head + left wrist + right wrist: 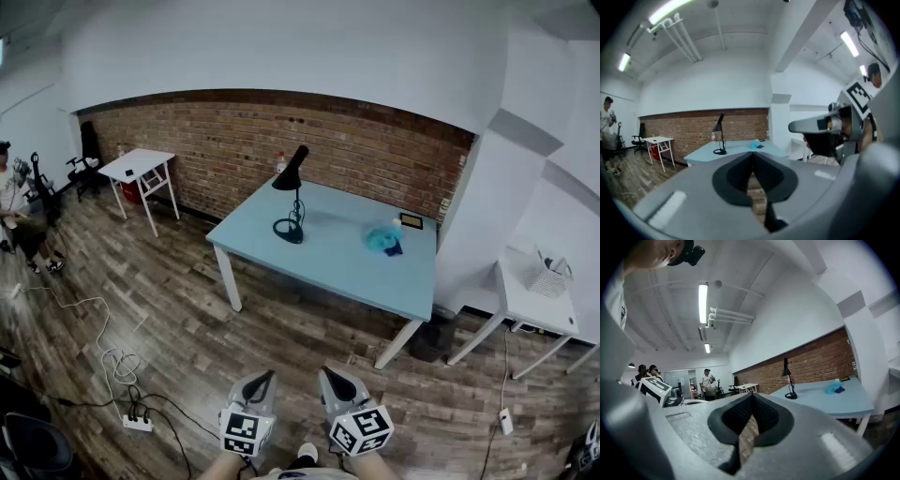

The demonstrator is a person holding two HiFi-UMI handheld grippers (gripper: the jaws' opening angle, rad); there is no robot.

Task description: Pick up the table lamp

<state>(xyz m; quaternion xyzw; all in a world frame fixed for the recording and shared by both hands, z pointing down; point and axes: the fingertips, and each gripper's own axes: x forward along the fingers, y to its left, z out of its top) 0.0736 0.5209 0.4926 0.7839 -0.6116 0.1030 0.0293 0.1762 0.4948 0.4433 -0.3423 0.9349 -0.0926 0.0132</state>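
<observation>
The table lamp (292, 197) is black. It stands upright on the left rear part of a light blue table (337, 267), in front of the brick wall (234, 141), and nothing touches it. To its right on the same table lie a crumpled blue cloth (382, 240) and a small dark frame (411, 221).

The left gripper (262, 377) and the right gripper (330, 373) are held side by side low in the head view, over the wooden floor (187, 309) and well apart from the table. Each gripper's own view shows its jaws pressed together with nothing between them.

A white side table (530, 305) against the right wall carries a pale basket (548, 275). Something light pokes above its rim, too small to identify. Under the small white table (139, 167) at the far left sits a red bin (131, 194), its contents hidden.

A person (14, 202) stands at the left edge, and a power strip (137, 423) with loose cables lies on the floor.
</observation>
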